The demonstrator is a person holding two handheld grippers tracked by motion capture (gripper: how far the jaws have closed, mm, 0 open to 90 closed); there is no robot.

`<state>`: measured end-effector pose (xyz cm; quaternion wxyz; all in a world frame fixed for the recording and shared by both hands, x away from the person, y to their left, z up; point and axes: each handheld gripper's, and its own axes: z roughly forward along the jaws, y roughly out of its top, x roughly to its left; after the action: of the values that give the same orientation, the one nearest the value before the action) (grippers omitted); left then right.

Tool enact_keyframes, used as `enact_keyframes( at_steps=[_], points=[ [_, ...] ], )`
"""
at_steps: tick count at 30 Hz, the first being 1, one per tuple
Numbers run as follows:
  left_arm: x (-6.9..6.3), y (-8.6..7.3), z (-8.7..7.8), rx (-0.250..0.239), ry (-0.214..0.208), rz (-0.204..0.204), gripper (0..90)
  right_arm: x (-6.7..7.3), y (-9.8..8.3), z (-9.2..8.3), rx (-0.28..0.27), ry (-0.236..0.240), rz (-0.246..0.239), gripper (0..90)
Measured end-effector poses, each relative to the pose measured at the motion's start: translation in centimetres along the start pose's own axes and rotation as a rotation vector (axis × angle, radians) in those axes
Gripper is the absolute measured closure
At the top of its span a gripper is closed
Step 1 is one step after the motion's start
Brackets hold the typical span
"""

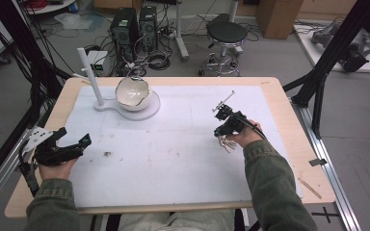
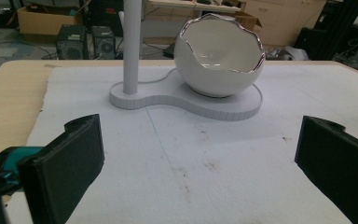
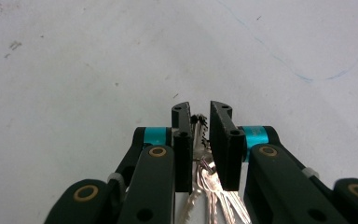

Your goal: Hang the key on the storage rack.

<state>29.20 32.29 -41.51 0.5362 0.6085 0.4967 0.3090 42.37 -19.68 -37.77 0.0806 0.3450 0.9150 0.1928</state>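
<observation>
A bunch of silver keys [image 3: 204,182] hangs between the black jaws of my right gripper [image 3: 200,116], which is shut on it just above the white mat. In the high view the right gripper [image 1: 223,130] is right of the table's middle, with the keys [image 1: 227,143] dangling beneath it. My left gripper [image 1: 73,136] rests at the table's left edge, jaws wide open with nothing between them. A white eggshell-shaped bowl [image 2: 220,56] with a jagged silver rim sits on a white stand [image 2: 186,100] with an upright post [image 2: 132,44], straight ahead of the left gripper [image 2: 196,154].
A white foam mat [image 1: 173,144] covers most of the wooden table [image 1: 289,144]. A small dark speck [image 1: 107,154] lies on the mat near the left gripper. A wooden stick [image 1: 310,187] lies at the table's right front corner.
</observation>
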Motion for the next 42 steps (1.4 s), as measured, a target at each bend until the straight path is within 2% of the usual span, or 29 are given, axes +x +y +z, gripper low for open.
enact_keyframes(
  at_steps=[4,6,8,10,11,16,20,30,37,42],
  points=[
    [0.0,0.0,0.1,-0.003,-0.013,-0.006,1.7,0.1,-0.1,-0.6,-0.035,0.048,0.019,79.7],
    [0.0,0.0,0.1,-0.002,-0.016,-0.007,1.7,0.2,0.0,-1.1,-0.065,0.071,0.046,79.8],
    [0.0,0.0,0.1,-0.002,-0.018,-0.008,1.7,0.1,0.1,-1.4,-0.093,0.096,0.052,79.7],
    [0.0,0.0,0.1,-0.001,-0.021,-0.009,1.7,0.1,0.1,-1.6,-0.108,0.098,0.054,79.8],
    [0.0,0.0,0.2,-0.001,-0.022,-0.009,1.7,0.1,0.1,-1.9,-0.137,0.111,0.061,79.7],
    [0.0,-0.1,0.3,0.012,-0.040,-0.012,1.7,0.0,0.2,-2.8,-0.199,0.166,0.094,79.8],
    [0.0,-0.1,0.4,0.013,-0.044,-0.010,1.7,0.0,0.5,-3.6,-0.244,0.178,0.097,79.7],
    [0.1,-0.1,0.3,0.012,-0.035,-0.015,1.7,0.7,1.6,-4.8,-0.273,0.186,0.080,79.7],
    [0.1,-0.1,0.4,0.012,-0.035,-0.017,1.7,1.5,3.1,-5.7,-0.297,0.225,0.069,79.7],
    [0.2,-0.1,0.4,0.012,-0.035,-0.017,1.7,2.5,5.2,-6.5,-0.331,0.294,0.066,79.7]
  ],
)
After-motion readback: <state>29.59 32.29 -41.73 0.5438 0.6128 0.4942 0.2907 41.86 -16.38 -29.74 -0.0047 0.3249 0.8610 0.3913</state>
